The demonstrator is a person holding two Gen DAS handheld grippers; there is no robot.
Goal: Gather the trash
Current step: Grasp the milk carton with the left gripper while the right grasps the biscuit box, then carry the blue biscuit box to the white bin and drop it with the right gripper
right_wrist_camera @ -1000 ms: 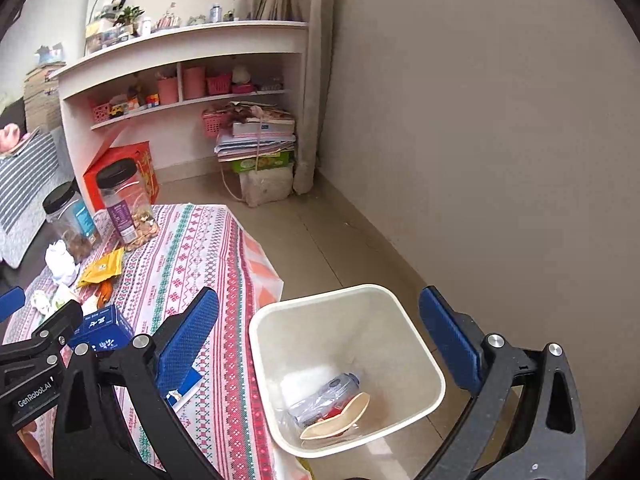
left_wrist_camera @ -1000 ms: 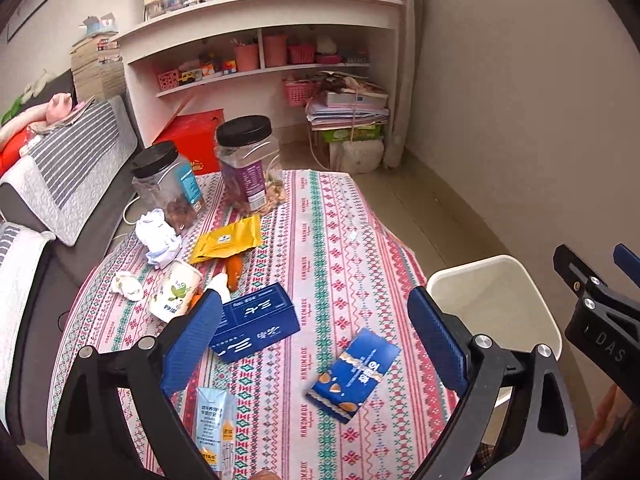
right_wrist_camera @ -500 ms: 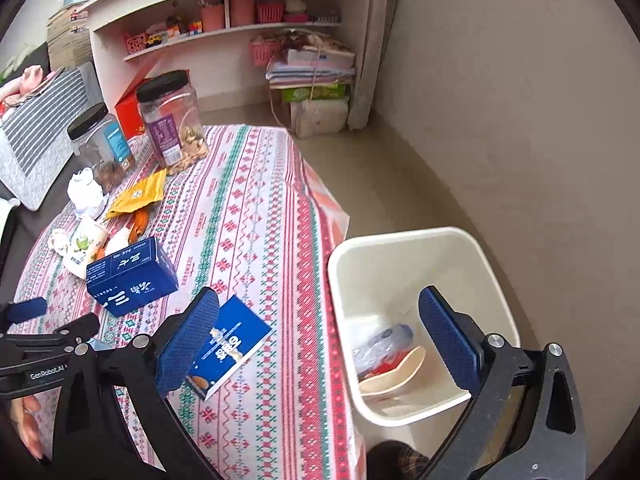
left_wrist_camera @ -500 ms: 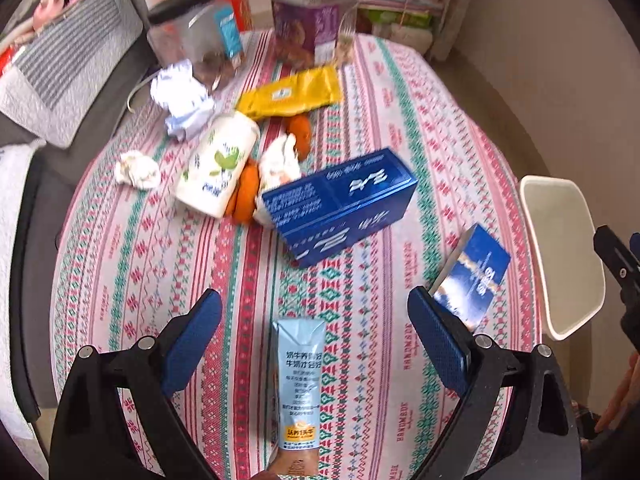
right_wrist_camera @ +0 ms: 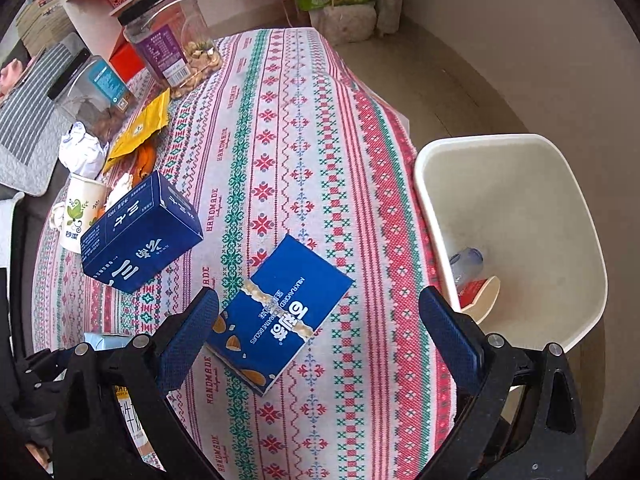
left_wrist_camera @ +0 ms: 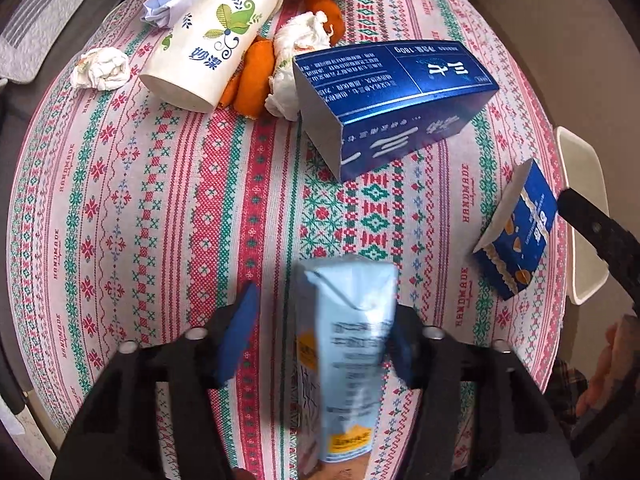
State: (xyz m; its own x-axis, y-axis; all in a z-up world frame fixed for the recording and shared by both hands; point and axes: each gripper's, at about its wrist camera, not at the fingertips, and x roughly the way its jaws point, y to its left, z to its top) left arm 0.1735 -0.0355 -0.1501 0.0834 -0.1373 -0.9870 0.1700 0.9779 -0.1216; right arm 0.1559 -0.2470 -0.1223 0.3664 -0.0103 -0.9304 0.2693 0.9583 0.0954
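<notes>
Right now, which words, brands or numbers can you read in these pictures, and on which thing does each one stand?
"HANDMADE": woven repeatedly into the tablecloth.
"MILK FLAVORED ... BISCUITS": on the flat blue biscuit box; the middle word is unclear.
"180g": on the large blue carton, beside Chinese characters.
Light blue drink carton between the left gripper fingers: print blurred.
Paper cup: blue Chinese characters only.
Jar labels: too small.

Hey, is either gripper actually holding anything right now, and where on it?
The left gripper brackets the light blue drink carton near its top end, but a firm clamp cannot be told. The right gripper is open, holding nothing.
</notes>
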